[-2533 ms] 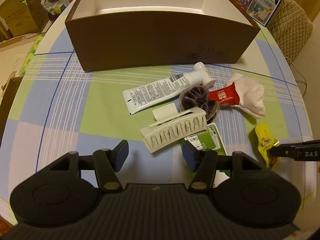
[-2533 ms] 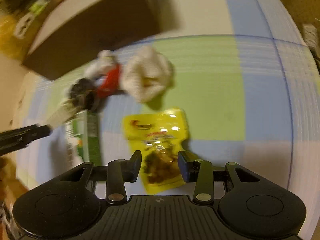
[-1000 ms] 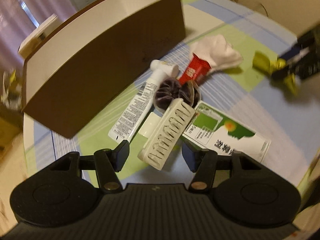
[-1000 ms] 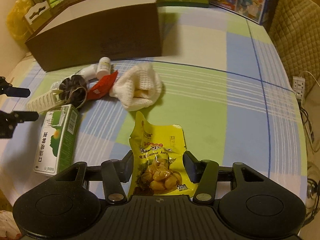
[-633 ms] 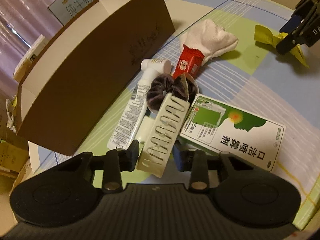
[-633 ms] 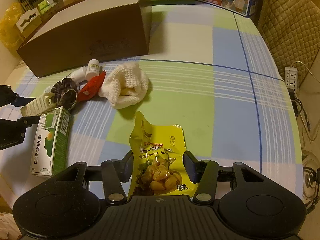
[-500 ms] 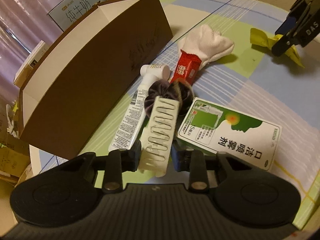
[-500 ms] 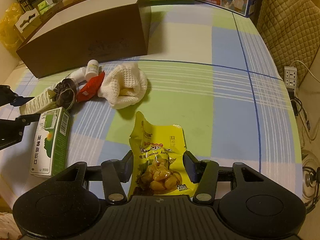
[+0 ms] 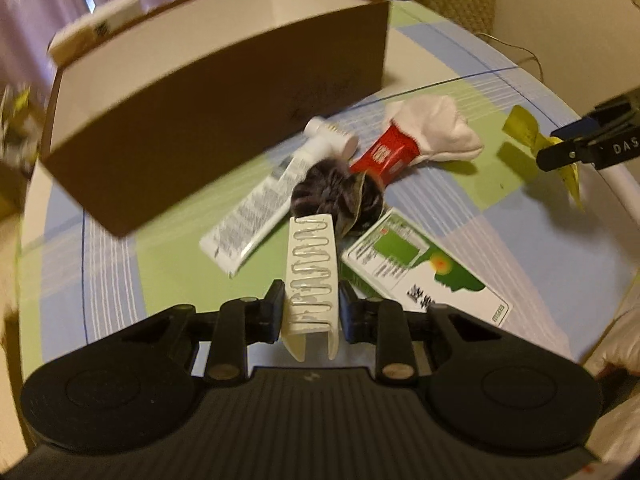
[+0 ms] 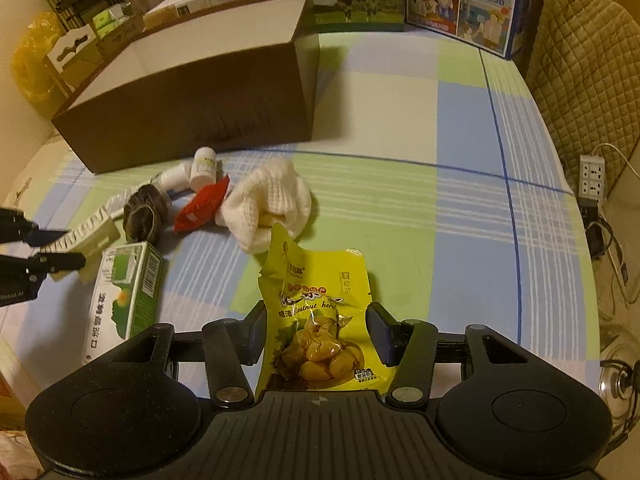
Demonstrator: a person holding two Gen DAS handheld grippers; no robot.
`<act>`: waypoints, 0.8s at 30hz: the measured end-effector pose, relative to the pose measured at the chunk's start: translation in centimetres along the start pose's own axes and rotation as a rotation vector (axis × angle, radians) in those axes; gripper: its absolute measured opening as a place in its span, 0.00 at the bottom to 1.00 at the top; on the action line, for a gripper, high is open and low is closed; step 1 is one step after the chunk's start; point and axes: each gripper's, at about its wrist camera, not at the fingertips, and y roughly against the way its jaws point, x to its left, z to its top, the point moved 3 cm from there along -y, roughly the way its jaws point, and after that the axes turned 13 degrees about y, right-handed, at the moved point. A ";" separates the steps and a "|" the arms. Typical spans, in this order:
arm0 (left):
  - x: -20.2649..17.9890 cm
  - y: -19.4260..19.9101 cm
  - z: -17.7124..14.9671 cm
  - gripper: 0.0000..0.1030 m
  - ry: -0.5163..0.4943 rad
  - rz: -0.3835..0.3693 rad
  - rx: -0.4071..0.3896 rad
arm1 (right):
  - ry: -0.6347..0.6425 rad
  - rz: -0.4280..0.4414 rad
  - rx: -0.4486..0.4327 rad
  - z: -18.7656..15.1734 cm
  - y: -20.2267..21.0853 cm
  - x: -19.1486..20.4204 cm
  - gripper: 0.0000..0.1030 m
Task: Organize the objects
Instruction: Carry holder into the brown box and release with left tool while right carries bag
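My left gripper (image 9: 312, 304) is shut on a cream hair claw clip (image 9: 312, 268), held just above the pile; it also shows in the right wrist view (image 10: 86, 234). My right gripper (image 10: 316, 330) is shut on a yellow chestnut snack pouch (image 10: 316, 312), lifted off the cloth; the pouch shows in the left wrist view (image 9: 524, 130). A brown open box (image 9: 224, 112) with a white inside stands behind the pile. On the cloth lie a white tube (image 9: 260, 208), a dark scrunchie (image 9: 332, 192), a red packet (image 9: 384, 156), a white sock (image 9: 436, 136) and a green-and-white carton (image 9: 424, 268).
The checked tablecloth (image 10: 400, 208) covers a round table. Picture boxes (image 10: 460, 4) stand at the far edge. A quilted chair (image 10: 580, 72) is at the right, with a power strip (image 10: 592, 176) beyond the table edge. Cardboard boxes (image 10: 80, 44) stand at the far left.
My left gripper has closed on the hair claw clip and lifted it off the pile, swinging toward the box. My right gripper still holds the yellow pouch and has risen a little.
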 end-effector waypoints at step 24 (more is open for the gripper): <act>-0.3 -1.4 0.8 0.23 0.092 0.056 0.046 | 0.017 0.028 0.002 0.6 -0.1 -1.0 0.48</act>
